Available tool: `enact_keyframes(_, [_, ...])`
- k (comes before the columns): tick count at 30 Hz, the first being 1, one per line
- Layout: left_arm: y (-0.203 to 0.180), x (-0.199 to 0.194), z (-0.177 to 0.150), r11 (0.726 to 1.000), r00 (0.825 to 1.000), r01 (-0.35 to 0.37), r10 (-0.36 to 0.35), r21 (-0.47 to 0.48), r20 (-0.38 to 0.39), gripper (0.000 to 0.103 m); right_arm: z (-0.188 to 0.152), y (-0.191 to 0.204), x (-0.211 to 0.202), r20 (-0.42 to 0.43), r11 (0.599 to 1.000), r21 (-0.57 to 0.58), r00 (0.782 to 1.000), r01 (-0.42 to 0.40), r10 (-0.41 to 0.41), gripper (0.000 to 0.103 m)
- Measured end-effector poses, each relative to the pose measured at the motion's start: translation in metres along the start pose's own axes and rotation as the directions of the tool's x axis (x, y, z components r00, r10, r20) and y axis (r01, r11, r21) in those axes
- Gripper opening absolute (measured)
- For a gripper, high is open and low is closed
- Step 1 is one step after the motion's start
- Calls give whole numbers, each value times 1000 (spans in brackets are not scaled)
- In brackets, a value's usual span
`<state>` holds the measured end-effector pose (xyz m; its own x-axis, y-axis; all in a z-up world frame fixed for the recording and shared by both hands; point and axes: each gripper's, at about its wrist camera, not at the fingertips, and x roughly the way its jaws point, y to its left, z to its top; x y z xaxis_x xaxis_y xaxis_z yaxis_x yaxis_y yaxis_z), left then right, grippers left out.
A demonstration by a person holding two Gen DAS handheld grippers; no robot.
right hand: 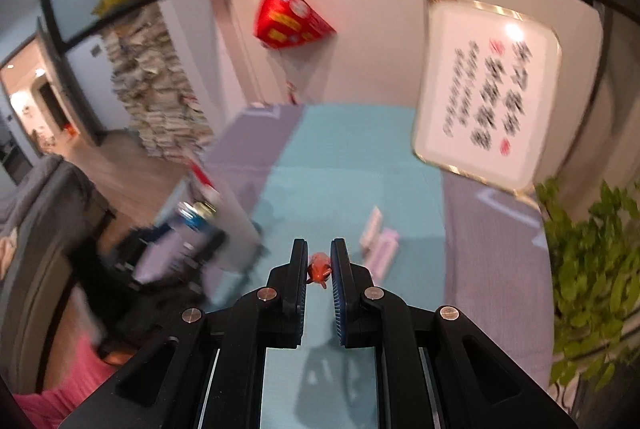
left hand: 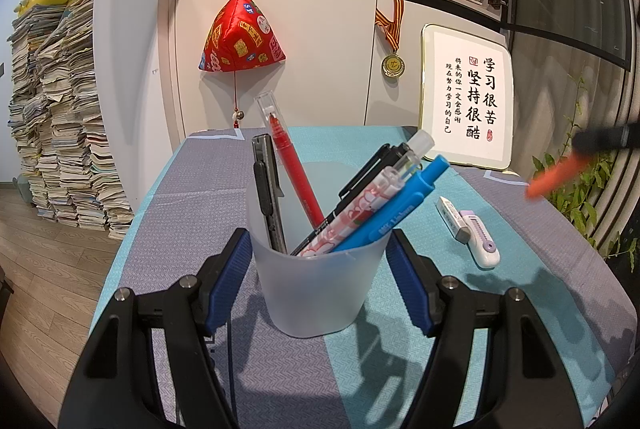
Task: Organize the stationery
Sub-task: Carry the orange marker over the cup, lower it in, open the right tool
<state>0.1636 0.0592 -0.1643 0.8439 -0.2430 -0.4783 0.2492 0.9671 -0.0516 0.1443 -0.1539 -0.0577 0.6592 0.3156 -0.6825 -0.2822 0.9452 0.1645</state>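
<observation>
A frosted plastic cup (left hand: 316, 289) stands on the table between the blue pads of my left gripper (left hand: 320, 261), which is shut on it. It holds a utility knife (left hand: 269, 197), a red pen (left hand: 290, 165), a black pen, a patterned pen and a blue pen (left hand: 396, 211). An eraser (left hand: 453, 219) and a purple correction tape (left hand: 482, 241) lie on the cloth to the right; both show blurred in the right wrist view (right hand: 380, 241). My right gripper (right hand: 319, 269) is shut on an orange pen (right hand: 319, 269), held above the table; that pen shows at the right edge of the left view (left hand: 556, 177).
The table has a blue and grey cloth (left hand: 192, 197). A framed calligraphy board (left hand: 466, 97) leans on the wall at the back right. A green plant (right hand: 592, 269) stands to the right. Paper stacks (left hand: 56, 117) stand on the floor at left.
</observation>
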Motion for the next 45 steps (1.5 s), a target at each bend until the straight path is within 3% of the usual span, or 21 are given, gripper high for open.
enact_keyframes(7, [0, 0, 0, 1000, 1000, 0, 0, 0, 0, 69, 52, 54, -16, 73, 984, -111, 986, -138, 147, 13])
enact_keyframes(11, [0, 0, 0, 1000, 1000, 0, 0, 0, 0, 69, 67, 89, 22, -20, 968, -165, 982, -187, 187, 13])
enact_keyframes(17, [1, 0, 0, 1000, 1000, 3, -3, -3, -5, 69, 67, 104, 77, -132, 967, -167, 976, -194, 173, 13])
enact_keyframes(32, [1, 1, 0, 1000, 1000, 4, -4, -5, -6, 70, 55, 102, 113, -220, 974, -137, 965, -179, 146, 13])
enact_keyframes(40, [0, 1, 0, 1000, 1000, 4, -4, -4, -6, 70, 62, 78, 91, -154, 984, -97, 979, -147, 131, 13])
enact_keyframes(45, [1, 1, 1, 1000, 1000, 4, -4, -4, -6, 70, 61, 39, 84, -138, 998, -24, 989, -61, 57, 13])
